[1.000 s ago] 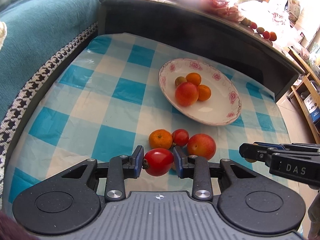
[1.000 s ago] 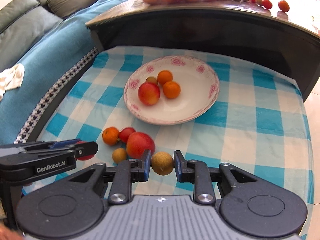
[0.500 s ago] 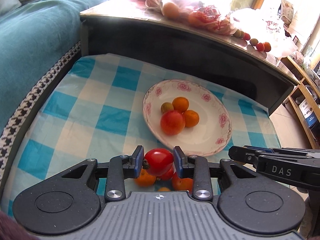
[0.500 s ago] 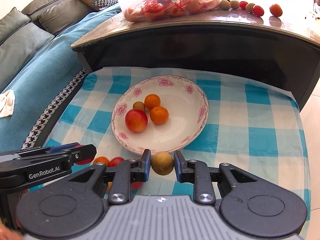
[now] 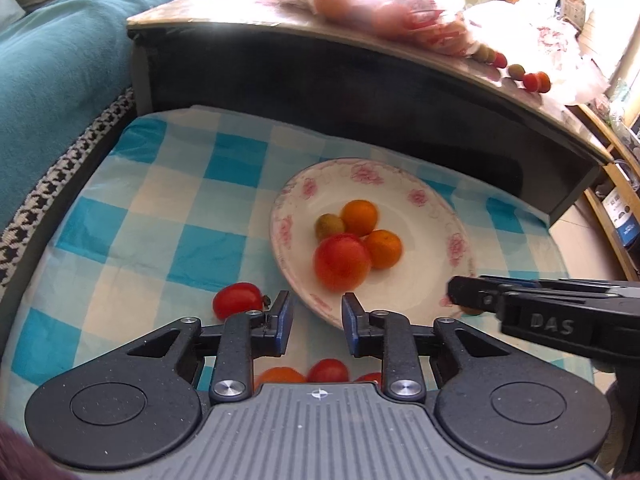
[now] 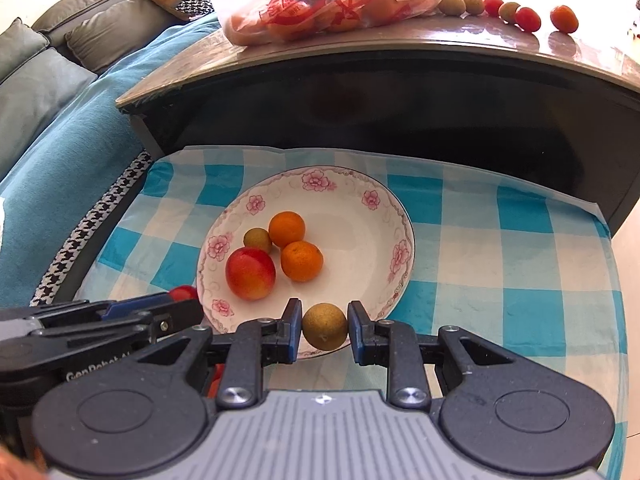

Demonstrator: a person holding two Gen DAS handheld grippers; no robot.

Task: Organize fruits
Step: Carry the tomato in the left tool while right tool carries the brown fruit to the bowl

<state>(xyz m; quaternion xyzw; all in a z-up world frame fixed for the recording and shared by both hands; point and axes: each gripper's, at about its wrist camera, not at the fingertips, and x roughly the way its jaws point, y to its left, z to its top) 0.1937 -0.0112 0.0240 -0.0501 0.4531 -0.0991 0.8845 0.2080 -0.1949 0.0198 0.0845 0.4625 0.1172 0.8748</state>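
Gripping a round brownish fruit (image 6: 325, 327), my right tongs (image 6: 324, 332) hang over the near rim of the flowered plate (image 6: 352, 184). My left tongs (image 5: 314, 322) are empty, their jaws apart though just narrowing, and the red tomato (image 5: 237, 300) lies on the bench's checked cloth (image 5: 192, 248), beside the plate's near-left rim.

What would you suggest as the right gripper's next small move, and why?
Probably ease the right gripper a little forward over the plate, then open it. Its jaws are clamped on the small brown fruit, which hangs just at the plate's near rim, and the plate's right half is bare.
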